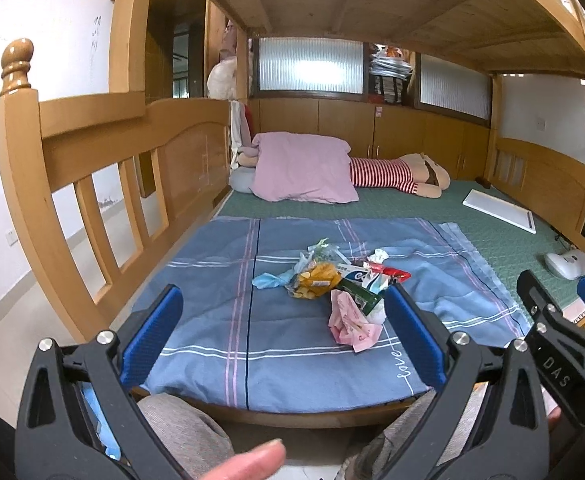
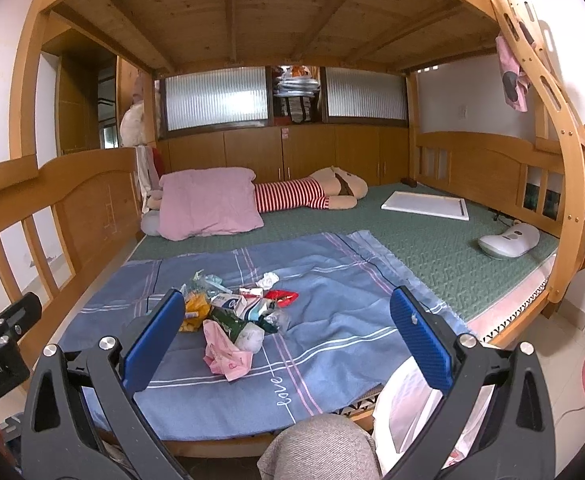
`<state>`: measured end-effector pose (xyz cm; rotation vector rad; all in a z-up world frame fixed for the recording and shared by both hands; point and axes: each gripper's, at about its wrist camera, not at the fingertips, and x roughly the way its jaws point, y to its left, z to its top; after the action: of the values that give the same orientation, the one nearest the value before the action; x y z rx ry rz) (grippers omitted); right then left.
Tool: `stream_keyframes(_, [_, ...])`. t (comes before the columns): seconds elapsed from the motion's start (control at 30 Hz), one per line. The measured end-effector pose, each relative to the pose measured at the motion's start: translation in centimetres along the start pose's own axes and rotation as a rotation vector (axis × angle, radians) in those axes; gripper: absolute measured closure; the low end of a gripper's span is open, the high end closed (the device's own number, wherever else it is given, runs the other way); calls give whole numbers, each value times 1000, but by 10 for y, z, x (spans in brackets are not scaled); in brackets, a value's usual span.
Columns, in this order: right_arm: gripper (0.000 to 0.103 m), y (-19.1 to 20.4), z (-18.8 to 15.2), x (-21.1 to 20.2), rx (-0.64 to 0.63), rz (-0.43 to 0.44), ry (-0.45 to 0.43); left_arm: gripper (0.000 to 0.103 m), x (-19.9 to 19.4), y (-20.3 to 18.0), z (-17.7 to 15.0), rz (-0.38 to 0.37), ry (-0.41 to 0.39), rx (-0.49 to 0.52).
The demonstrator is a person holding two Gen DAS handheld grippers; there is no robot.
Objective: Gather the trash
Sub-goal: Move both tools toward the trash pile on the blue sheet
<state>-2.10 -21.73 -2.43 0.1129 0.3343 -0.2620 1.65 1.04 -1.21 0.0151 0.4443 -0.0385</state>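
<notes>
A honey-coloured wooden bunk bed frame (image 2: 88, 200) fills the room; frosted ribbed glass windows (image 2: 216, 98) glow at twelve o'clock, white walls (image 2: 444, 96) at three.

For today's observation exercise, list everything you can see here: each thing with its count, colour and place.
Trash: one pile, mixed colours, on sheet.
Sheet: one, blue plaid, near end of bed.
Mat: one, green, under sheet.
Pillow: one, pink, far end.
Doll: one, red-striped, beside pillow.
Board: one, white, on mat.
Bag: one, white, beside bed.
Left gripper: open, empty.
Right gripper: open, empty.
Knee: grey, below bed edge.
</notes>
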Motion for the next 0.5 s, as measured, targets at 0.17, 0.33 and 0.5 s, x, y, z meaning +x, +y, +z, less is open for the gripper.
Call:
stream_keyframes(0.17, [3, -5, -3, 8, 14, -7, 6, 3, 6, 2, 1, 0, 7, -5])
stream_keyframes(0.33, [3, -11, -15, 42, 11, -13, 78, 3, 22, 12, -1, 14, 40, -36])
stream_keyframes(0.5, [3, -9, -37, 92, 18, 24, 208, 3, 45, 22, 0, 23, 70, -37])
